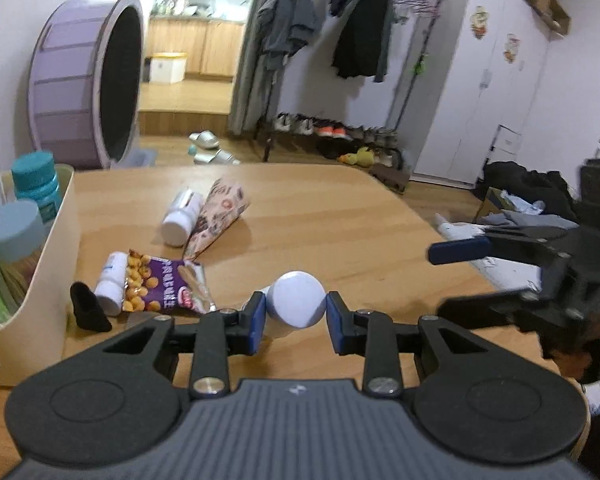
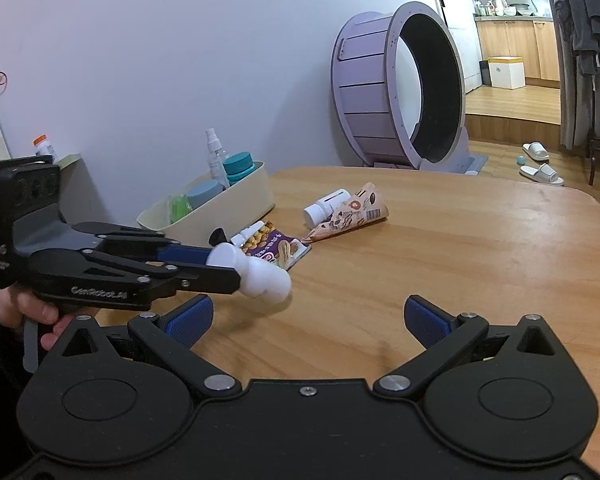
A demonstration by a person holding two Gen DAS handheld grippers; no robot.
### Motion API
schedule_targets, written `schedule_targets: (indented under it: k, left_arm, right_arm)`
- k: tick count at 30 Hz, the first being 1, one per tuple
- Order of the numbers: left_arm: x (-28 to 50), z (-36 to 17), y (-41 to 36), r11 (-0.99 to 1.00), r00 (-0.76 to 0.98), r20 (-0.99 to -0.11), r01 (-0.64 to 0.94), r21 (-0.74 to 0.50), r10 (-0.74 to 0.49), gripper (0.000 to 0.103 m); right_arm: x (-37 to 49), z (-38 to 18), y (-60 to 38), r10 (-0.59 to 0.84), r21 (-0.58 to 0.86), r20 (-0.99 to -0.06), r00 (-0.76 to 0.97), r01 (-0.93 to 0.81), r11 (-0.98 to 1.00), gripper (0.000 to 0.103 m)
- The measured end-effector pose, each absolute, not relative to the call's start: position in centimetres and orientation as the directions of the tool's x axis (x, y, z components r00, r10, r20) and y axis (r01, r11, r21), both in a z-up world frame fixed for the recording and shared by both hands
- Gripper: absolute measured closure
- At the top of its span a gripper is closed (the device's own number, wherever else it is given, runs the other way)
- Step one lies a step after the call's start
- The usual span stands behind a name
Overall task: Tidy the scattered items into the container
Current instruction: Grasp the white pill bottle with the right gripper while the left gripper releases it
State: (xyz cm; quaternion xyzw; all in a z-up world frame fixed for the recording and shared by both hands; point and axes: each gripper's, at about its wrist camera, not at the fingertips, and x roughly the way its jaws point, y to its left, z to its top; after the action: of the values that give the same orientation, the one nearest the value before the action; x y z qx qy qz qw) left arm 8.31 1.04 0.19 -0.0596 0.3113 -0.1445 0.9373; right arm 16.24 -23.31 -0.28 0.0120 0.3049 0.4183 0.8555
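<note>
The left gripper (image 1: 296,322) is clamped on a white bottle (image 1: 296,300), its blue pads pressing the rounded body from both sides so the bottle, clear of the table (image 1: 359,232), can be carried. The cream container (image 1: 56,248), the likely destination, lies ahead and to this gripper's left, with a snack packet (image 1: 164,286), a paper cone (image 1: 216,216) and another bottle (image 1: 182,216) lying ahead. The right gripper (image 2: 307,320) hangs low over bare wood with its fingers spread wide and nothing between them, apparently free for the next item.

Wooden table (image 2: 439,248) carries a cream container (image 2: 236,204), purple snack packet (image 2: 274,248), patterned paper cone (image 2: 351,214), two lying white bottles (image 2: 325,206) (image 1: 110,280), small black cap (image 1: 88,308).
</note>
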Motion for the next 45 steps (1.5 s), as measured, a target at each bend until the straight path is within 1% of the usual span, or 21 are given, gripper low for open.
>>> schedule_targets:
  k: [3,7,11,15,21,27,29,31,32,33,34,35,37,38,40,45]
  left_arm:
    - [8.9,0.3,1.3,0.947,0.756,-0.573,0.222,-0.231,-0.317,0.071]
    - [8.6,1.1,1.7,0.949,0.75,-0.584,0.222,-0.222,-0.312,0.071]
    - [8.1,2.0,2.6,0.928,0.725,-0.582,0.252,-0.274,-0.368,0.071]
    - [7.5,2.5,3.0,0.908,0.718,-0.561,0.272,-0.318,-0.411,0.071]
    - [7.5,2.7,2.9,0.888,0.702,-0.553,0.284,-0.36,-0.449,0.071]
    - [7.2,2.5,2.7,0.868,0.679,-0.55,0.304,-0.392,-0.486,0.071]
    - [7.2,2.5,2.8,0.861,0.674,-0.547,0.308,-0.404,-0.498,0.071]
    - [7.2,2.5,2.9,0.854,0.669,-0.543,0.31,-0.418,-0.508,0.071]
    - [7.2,2.5,3.0,0.851,0.667,-0.542,0.31,-0.423,-0.512,0.071]
    - [7.1,2.5,3.0,0.851,0.667,-0.541,0.311,-0.422,-0.512,0.071]
    - [7.0,2.6,3.1,0.854,0.671,-0.539,0.314,-0.415,-0.509,0.071]
    - [6.9,2.7,3.1,0.857,0.677,-0.536,0.315,-0.407,-0.504,0.071]
    - [6.6,3.0,3.3,0.873,0.702,-0.531,0.298,-0.385,-0.474,0.062]
    - [6.4,3.2,3.5,0.878,0.713,-0.525,0.292,-0.379,-0.464,0.061]
    - [6.0,3.4,3.9,0.884,0.729,-0.513,0.291,-0.367,-0.453,0.054]
    - [4.9,3.5,4.7,0.895,0.766,-0.481,0.281,-0.347,-0.427,0.051]
  right_arm:
    - [16.2,-0.4,-23.1,0.725,0.276,-0.514,0.458,-0.712,0.645,0.0]
    - [16.0,-0.3,-22.9,0.731,0.274,-0.511,0.452,-0.72,0.637,0.0]
    - [15.9,-0.3,-23.1,0.728,0.273,-0.513,0.454,-0.718,0.64,0.0]
    - [15.8,-0.3,-22.9,0.726,0.256,-0.511,0.461,-0.724,0.64,0.0]
    - [14.7,-1.2,-20.8,0.727,0.157,-0.516,0.454,-0.784,0.601,0.0]
    - [13.6,-2.4,-17.8,0.731,0.024,-0.496,0.469,-0.834,0.551,0.001]
    - [13.5,-2.7,-17.2,0.739,0.011,-0.489,0.463,-0.844,0.536,0.009]
    - [13.6,-2.8,-16.7,0.752,0.016,-0.486,0.445,-0.856,0.517,0.031]
    - [13.7,-2.9,-16.6,0.755,0.018,-0.485,0.44,-0.859,0.512,0.035]
    - [13.8,-2.9,-16.4,0.758,0.02,-0.484,0.437,-0.86,0.509,0.044]
    - [13.8,-3.0,-16.4,0.759,0.023,-0.484,0.435,-0.861,0.508,0.059]
    - [14.0,-3.0,-16.4,0.763,0.031,-0.484,0.429,-0.862,0.505,0.062]
    - [14.0,-3.0,-16.5,0.777,0.06,-0.477,0.411,-0.867,0.495,0.062]
    - [14.0,-2.9,-16.6,0.785,0.075,-0.472,0.401,-0.869,0.489,0.062]
    - [14.1,-2.7,-16.9,0.795,0.106,-0.46,0.395,-0.865,0.491,0.062]
    - [14.9,-2.1,-18.3,0.805,0.188,-0.431,0.408,-0.831,0.523,0.062]
